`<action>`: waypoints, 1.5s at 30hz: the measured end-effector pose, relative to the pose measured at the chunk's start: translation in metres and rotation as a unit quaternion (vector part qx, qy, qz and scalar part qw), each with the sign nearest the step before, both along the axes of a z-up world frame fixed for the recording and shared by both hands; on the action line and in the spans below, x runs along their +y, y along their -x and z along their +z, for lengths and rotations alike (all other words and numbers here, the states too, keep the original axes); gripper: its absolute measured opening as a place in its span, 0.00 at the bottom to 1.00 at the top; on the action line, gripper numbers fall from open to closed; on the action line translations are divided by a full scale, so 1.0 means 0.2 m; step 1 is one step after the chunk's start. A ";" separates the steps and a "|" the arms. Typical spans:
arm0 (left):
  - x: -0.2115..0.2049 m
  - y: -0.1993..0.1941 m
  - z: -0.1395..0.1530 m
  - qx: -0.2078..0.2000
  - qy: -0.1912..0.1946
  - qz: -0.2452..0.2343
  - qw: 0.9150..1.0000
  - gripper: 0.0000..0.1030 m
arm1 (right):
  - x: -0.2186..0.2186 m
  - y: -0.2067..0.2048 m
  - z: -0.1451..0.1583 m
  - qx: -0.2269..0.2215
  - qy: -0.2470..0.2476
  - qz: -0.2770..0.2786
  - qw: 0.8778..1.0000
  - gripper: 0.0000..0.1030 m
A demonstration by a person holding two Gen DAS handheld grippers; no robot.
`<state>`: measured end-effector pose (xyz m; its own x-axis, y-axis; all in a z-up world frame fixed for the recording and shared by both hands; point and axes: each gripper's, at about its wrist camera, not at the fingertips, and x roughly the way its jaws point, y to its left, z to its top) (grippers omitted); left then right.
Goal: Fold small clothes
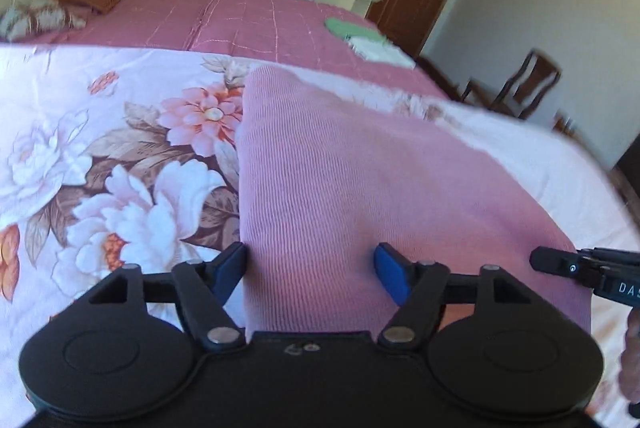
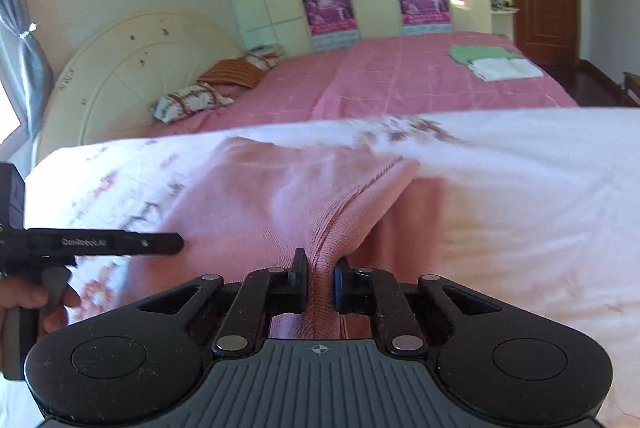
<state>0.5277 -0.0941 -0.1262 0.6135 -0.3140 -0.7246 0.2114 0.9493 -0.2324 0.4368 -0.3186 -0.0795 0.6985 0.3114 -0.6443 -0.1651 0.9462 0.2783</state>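
**Pink knit top on the flowery bedspread, one gripper pinching it**

Closest to the lens in the right wrist view is the right gripper (image 2: 320, 282), and its black fingers are squeezed in on a bunched ridge of the pink top (image 2: 280, 196). The fabric is gathered up between the pads and pulled into a raised fold, so you can really see the ribbed knit running in fine lines toward the pinch. That lifted ridge casts a shadow on the bedspread (image 2: 520, 188) to its right.

The left wrist view shows something different: the left gripper (image 1: 310, 268) has its blue-padded fingers spread wide, with the pink top lying between them, and the pads sit apart from the cloth rather than pressing on it. From here the top looks flat and smooth, a long panel with a straight left edge, laid on the bedspread, whose big white and pink flowers with brown leaves only read clearly in this view. In the right view that print is washed out and blurry.

Each view catches the other gripper poking in from the side, and the right view also shows a hand (image 2: 36, 304) on the left gripper's handle.

Further back, both views have a second bed with a pink checked cover (image 2: 400, 76), and a green and white pile of folded clothes (image 2: 492, 62) near its far corner.
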 end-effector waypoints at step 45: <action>0.05 -0.43 -0.02 -0.017 0.019 0.017 1.000 0.60 | -0.24 -0.24 -0.13 -0.077 -0.001 -0.058 0.995 0.04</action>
<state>0.6143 -0.0840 -0.1303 0.6484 -0.3200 -0.6908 0.1880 0.9466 -0.2621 0.4846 -0.3675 -0.1059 0.8209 0.2242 -0.5253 -0.0955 0.9607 0.2608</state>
